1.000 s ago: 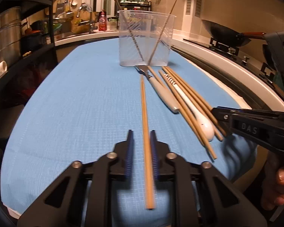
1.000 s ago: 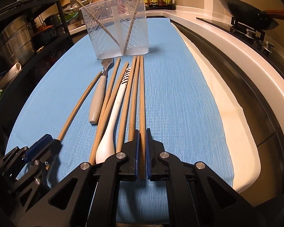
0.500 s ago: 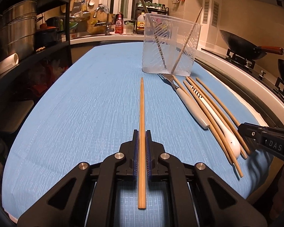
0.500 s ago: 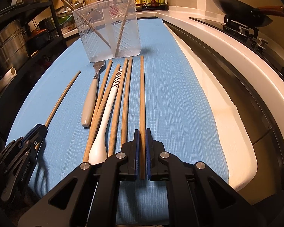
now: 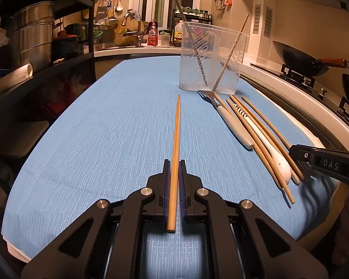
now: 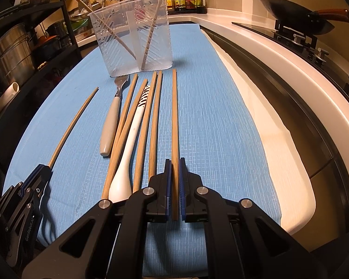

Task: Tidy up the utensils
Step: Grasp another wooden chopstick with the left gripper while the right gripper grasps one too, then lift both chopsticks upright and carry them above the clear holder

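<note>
Blue mat [image 5: 104, 139], each tool pinching a chopstick aimed lengthwise at clear container [image 5: 211, 60]

- On the counter [image 6: 221, 116], the utensil holder [image 6: 132, 34] stands at 12 o'clock, two chopsticks leaning inside it.
- Before it lie a fork [image 6: 110, 125], a spoon [image 6: 130, 144] and loose chopsticks [image 6: 154, 121], side by side.
- At 9 o'clock of these, one chopstick [image 5: 175, 148] lies apart.

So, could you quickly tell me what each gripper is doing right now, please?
Left gripper: closed on a wooden chopstick.
Right gripper: closed on another wooden chopstick.
</note>
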